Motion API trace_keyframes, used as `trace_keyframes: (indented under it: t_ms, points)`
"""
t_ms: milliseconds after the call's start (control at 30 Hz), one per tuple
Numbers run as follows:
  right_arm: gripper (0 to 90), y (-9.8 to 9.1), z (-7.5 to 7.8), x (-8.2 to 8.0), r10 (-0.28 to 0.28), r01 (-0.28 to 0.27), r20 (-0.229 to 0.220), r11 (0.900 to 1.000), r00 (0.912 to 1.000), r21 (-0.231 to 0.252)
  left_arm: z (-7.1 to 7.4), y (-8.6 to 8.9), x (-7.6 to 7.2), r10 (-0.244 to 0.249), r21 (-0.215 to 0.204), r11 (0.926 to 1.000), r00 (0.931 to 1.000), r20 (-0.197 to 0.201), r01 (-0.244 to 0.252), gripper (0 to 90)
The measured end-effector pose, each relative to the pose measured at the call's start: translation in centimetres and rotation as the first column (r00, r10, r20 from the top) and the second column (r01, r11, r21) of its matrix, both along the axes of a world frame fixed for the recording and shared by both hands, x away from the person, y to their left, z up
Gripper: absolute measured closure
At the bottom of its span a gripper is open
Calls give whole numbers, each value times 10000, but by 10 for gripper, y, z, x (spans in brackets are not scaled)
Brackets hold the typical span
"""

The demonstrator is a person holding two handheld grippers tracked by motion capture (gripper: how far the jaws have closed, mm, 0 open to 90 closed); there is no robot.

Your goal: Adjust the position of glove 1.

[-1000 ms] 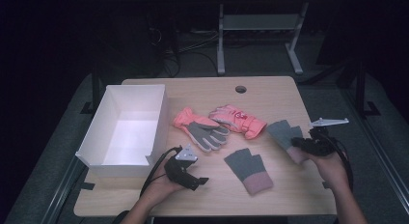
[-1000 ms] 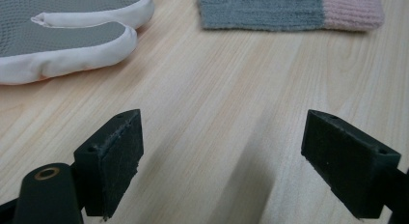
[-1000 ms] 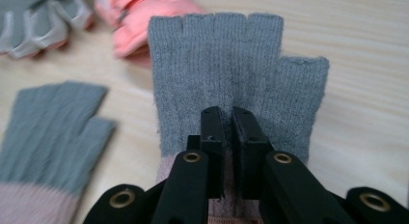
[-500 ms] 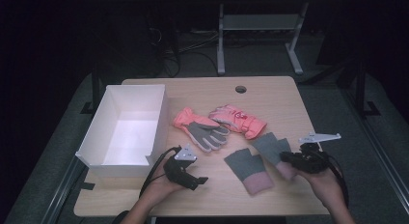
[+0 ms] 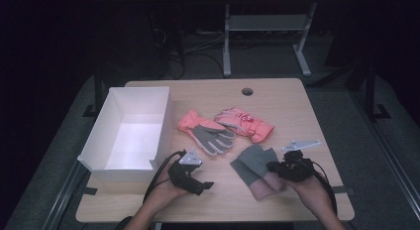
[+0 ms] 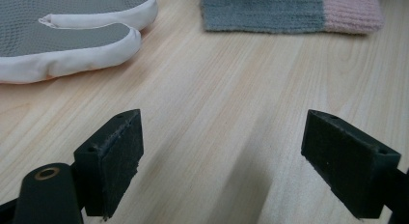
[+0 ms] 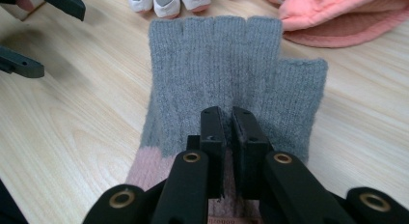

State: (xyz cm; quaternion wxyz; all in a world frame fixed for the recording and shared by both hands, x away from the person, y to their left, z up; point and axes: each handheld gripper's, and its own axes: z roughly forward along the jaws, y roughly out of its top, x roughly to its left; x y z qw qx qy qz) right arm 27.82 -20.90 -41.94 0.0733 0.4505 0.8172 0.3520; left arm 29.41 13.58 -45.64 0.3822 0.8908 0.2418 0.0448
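Note:
A grey knit fingerless glove (image 7: pixel 231 64) with a pink cuff is pinched in my right gripper (image 7: pixel 226 113), whose jaws are shut on the fabric near the cuff. From above, that glove (image 5: pixel 251 160) lies over a second like glove whose pink cuff (image 5: pixel 265 188) sticks out near the table's front. My right gripper (image 5: pixel 272 166) sits just right of the pair. At the front left of centre, my left gripper (image 5: pixel 200 185) rests low over bare wood, its jaws (image 6: pixel 226 151) wide open with nothing between them. The knit glove (image 6: pixel 260 11) lies beyond them.
A white open box (image 5: pixel 124 136) stands at the table's left. A coral glove with a grey palm (image 5: pixel 205 133) and a pink glove (image 5: pixel 245 123) lie mid-table. The grey palm's white-edged fingers (image 6: pixel 62 35) lie close ahead of my left gripper. A cable hole (image 5: pixel 246 91) is near the back edge.
My right gripper has carried the grey glove leftward from the table's right side to over the other grey glove. The left gripper has stayed put.

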Motion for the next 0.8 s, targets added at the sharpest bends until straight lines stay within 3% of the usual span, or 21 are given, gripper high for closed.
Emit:
trace_keyframes:
  t_ms: [67,233,400,467,567,733,800]
  points:
    - [841,6,-2,0,50,-49,-179,10000,9998,82,1,0,0,-66,43,10000,10000,44,66,145]
    - [833,20,-9,1,198,-208,-320,9993,9993,-320,0,-2,0,-175,142,9997,9998,20,175,144]
    - [663,18,-7,1,460,-459,59,9987,9989,-224,1,-1,-2,-122,-28,9999,9998,-131,121,178]
    - [665,10,-3,-1,510,-504,410,9986,9979,-154,4,0,-3,-60,-334,9994,9995,-297,50,243]
    - [764,-8,1,-1,445,-428,836,9988,9955,-219,12,-2,-4,-111,-585,9982,9994,-317,92,440]
    - [889,-38,-1,-5,162,-119,846,9986,9963,-510,19,-15,-4,-495,-701,9965,9976,-489,461,828]
    - [899,-45,-5,-7,244,-195,804,9979,9965,-619,20,-25,-6,-704,-628,9957,9964,-481,674,890]
